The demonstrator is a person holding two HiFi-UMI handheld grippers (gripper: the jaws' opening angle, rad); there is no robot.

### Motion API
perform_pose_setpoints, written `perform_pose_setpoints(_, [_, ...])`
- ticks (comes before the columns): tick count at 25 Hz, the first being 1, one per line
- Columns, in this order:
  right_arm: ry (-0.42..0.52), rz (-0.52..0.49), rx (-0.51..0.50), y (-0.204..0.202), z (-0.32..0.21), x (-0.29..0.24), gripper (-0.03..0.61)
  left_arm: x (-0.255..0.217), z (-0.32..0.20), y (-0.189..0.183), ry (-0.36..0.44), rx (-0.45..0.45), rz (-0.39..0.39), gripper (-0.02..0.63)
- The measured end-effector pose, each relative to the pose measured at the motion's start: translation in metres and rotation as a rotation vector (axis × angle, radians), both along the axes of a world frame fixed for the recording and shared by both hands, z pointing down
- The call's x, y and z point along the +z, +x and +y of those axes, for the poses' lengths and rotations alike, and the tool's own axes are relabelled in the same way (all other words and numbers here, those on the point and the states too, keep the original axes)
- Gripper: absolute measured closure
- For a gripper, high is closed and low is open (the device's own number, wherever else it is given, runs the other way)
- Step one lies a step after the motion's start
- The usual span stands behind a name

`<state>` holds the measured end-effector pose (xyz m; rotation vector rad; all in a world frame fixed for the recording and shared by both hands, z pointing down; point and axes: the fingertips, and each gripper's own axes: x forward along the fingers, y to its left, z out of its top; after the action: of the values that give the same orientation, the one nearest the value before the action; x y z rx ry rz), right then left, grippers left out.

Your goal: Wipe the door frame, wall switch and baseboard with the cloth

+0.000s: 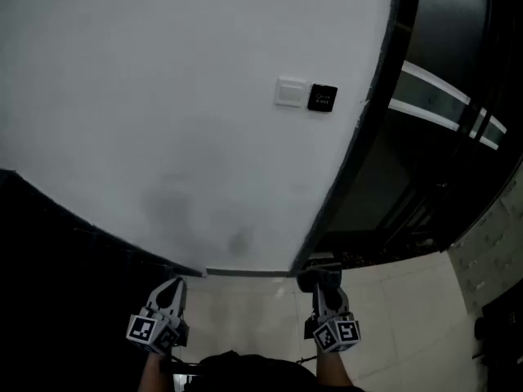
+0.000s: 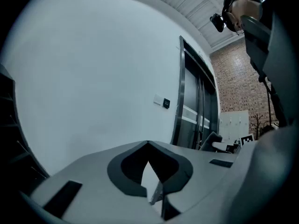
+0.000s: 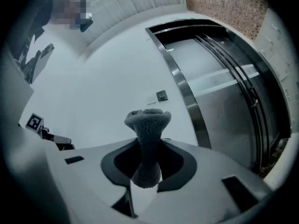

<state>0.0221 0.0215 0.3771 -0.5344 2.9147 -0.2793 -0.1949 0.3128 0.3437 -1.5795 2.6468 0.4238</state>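
Cloth [image 3: 147, 120]: grey, fuzzy, bunched into a stem with a flared top, sticking out past the tips of the right hand-held gripper [image 3: 148, 146], whose jaws are pinching it at the middle.

Right hand-held gripper, head view [image 1: 320, 280]: hanging low, its tip pointing at the foot of the door frame [image 1: 359, 129], just beside the corner where frame, wall and floor are meeting. Contact with the frame cannot be told.

Left hand-held gripper [image 2: 148, 143]: jaws pressing together at the tips, nothing between them. In the head view [image 1: 170, 292] it is hovering near the baseboard [image 1: 245, 273], level with the right one and apart from it.

Wall [image 1: 163, 96]: white, plain, filling most of the head view, showing faint grey smudges low down.

Wall switch [image 1: 290, 92]: white plate, sitting on the wall well above both grippers, near the door frame.

Black panel [image 1: 322, 98]: small, square, sitting just beside the switch on the frame side.

Door frame: dark metal, running from top to floor at the wall's right edge.

Door [image 1: 425, 96]: dark glass crossed by a pale band, lying right of the frame.

Floor [image 1: 392, 317]: pale tiles, lying under both grippers.

Brick wall [image 2: 233, 83]: showing in the left gripper view beyond the door.
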Motion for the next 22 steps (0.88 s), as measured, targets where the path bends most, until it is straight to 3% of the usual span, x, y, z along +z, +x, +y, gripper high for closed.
perform_pose_setpoints(11, [0.009,0.063,-0.08,-0.036,0.017,0.008,0.491,-0.004,-0.009,-0.016,0.041,0.034,0.02,0.623])
perform_pose_setpoints(16, [0.022,0.026,-0.143,-0.06,-0.021,-0.005,0.491,-0.002,-0.042,-0.021,0.028,-0.029,0.016,0.623])
perform_pose_setpoints(22, [0.128,0.026,-0.252,-0.088,-0.09,-0.036,0.491,-0.018,-0.109,-0.015,0.033,-0.07,-0.031,0.623])
